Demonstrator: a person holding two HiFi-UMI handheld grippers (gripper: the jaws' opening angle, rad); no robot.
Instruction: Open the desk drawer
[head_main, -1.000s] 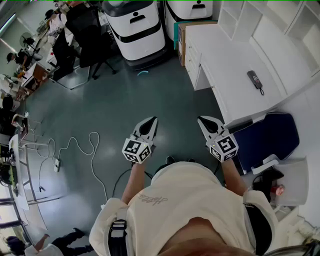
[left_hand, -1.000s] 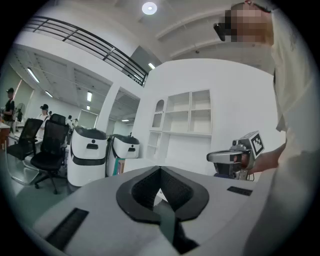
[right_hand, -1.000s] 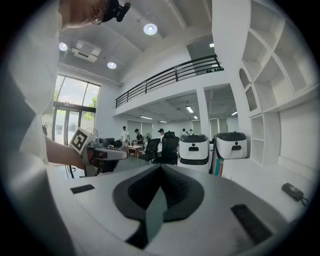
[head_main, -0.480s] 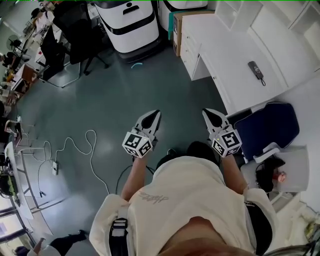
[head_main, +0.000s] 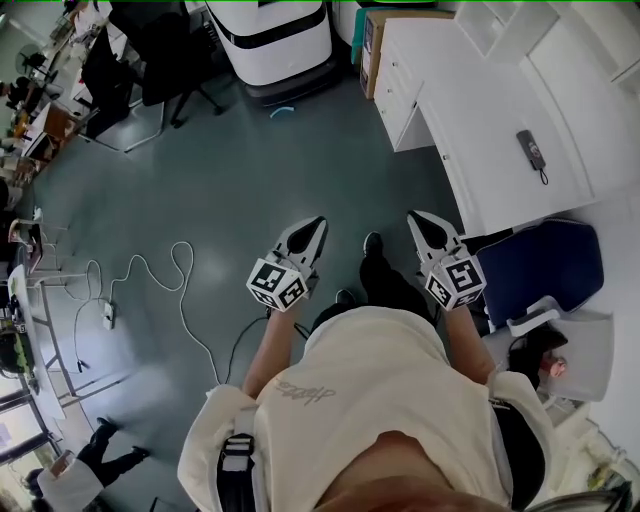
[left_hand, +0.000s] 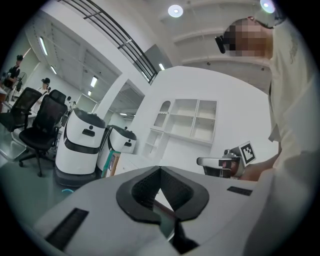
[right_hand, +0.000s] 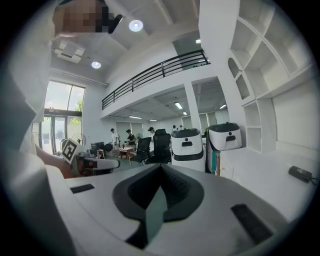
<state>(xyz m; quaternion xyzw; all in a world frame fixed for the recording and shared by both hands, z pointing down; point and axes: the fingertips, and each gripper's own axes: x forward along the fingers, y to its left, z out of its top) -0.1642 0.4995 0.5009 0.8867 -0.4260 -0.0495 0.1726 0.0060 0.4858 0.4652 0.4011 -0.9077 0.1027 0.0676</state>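
The white desk (head_main: 500, 150) runs along the right of the head view, with its drawer unit (head_main: 395, 95) at the far end facing the floor. My left gripper (head_main: 312, 228) and right gripper (head_main: 418, 220) hover side by side above the green floor, both pointing ahead and well short of the drawers. Their jaws meet at the tips and hold nothing. The left gripper (left_hand: 160, 171) faces white shelves in its own view. In the right gripper view, the right gripper (right_hand: 161, 168) has the desk (right_hand: 270, 175) on its right.
A black remote (head_main: 531, 150) lies on the desk. A blue chair (head_main: 545, 265) stands just right of my right gripper. Ahead are a cardboard box (head_main: 378, 40), a white robot (head_main: 270, 40) and black office chairs (head_main: 150, 55). A white cable (head_main: 160, 280) snakes over the floor at left.
The person has taken a step, and a black shoe now shows between the grippers. Both grippers have stayed shut and side by side, sinking slightly. The desk has slid toward the right edge.
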